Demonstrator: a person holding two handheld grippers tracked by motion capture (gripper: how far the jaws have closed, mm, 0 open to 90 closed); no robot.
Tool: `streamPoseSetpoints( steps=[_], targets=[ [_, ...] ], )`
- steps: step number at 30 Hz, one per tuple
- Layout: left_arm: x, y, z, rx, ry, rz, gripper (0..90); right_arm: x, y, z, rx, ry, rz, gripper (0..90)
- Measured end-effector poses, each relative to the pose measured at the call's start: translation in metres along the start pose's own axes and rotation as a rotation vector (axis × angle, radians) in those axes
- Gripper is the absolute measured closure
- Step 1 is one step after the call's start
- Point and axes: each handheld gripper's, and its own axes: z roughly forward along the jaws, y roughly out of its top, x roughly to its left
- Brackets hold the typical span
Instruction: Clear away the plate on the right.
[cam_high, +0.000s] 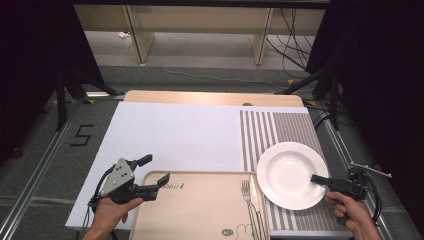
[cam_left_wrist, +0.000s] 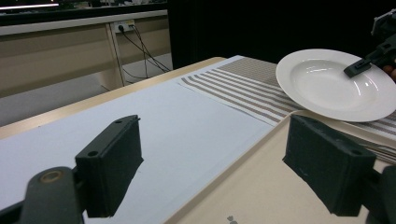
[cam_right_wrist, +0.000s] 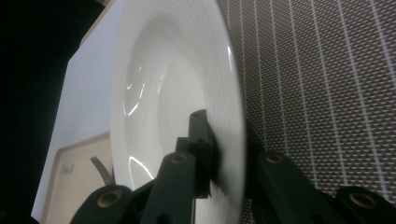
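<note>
**Right gripper clamped on the plate rim; left gripper spread over the tray**

Nearest the person, a beige tray (cam_high: 200, 210) lies at the table's front edge. It bears a small printed word near its far rim, too small to read with certainty, and a little round mark with a cartoon figure near its near edge. A fork (cam_high: 248, 200) and what may be a knife lie along the tray's right side. The left gripper (cam_high: 150, 177) hovers over the tray's far-left corner, jaws standing wide apart with nothing between them. The right gripper (cam_high: 320, 179) has its jaws pressed together on the near-right rim of the white plate (cam_high: 287, 170), one jaw inside the rim and one beneath it. The plate rests on a grey-and-white striped placemat (cam_high: 280, 127), just right of the tray. A white sheet (cam_high: 170, 135) covers the table's left part. Farther off, on the floor to the left, a black "5" (cam_high: 81, 135) is marked.
</note>
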Motion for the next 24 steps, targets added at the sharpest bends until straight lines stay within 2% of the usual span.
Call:
streamPoseSetpoints(
  steps=[6, 10, 11, 12, 13, 15, 19, 22, 23, 24],
  targets=[
    [0.001, 0.0, 0.0, 0.0, 0.002, -0.001, 18.1, -0.001, -0.001, 0.0, -0.037, 0.008, -0.003, 82.5],
    [0.001, 0.0, 0.0, 0.001, 0.004, -0.002, 18.1, -0.001, -0.001, 0.0, -0.041, 0.07, -0.001, 82.6],
    [0.001, 0.0, 0.0, 0.001, 0.004, -0.002, 18.1, 0.0, -0.001, 0.0, -0.046, 0.083, 0.001, 82.6],
    [0.001, 0.0, 0.0, 0.001, 0.005, -0.002, 18.1, 0.004, -0.002, 0.001, -0.053, 0.082, 0.025, 82.6],
    [0.001, 0.0, 0.0, 0.001, 0.005, -0.003, 18.1, 0.004, -0.002, 0.001, -0.052, 0.093, 0.006, 82.5],
    [0.001, 0.0, 0.0, 0.002, 0.006, -0.002, 18.1, 0.008, -0.003, 0.001, -0.042, 0.104, 0.022, 82.5],
    [0.001, 0.0, 0.0, 0.004, 0.008, -0.003, 18.1, 0.014, -0.005, 0.004, -0.043, 0.134, 0.013, 82.6],
    [0.001, 0.0, 0.0, 0.004, 0.008, -0.003, 18.1, 0.019, -0.007, 0.007, -0.049, 0.128, -0.008, 82.6],
    [0.001, 0.0, 0.0, 0.004, 0.008, -0.003, 18.1, 0.022, -0.008, 0.008, -0.036, 0.143, 0.017, 82.6],
    [0.001, 0.0, 0.0, 0.004, 0.008, -0.003, 18.1, 0.023, -0.008, 0.009, -0.04, 0.136, -0.004, 82.6]
  ],
)
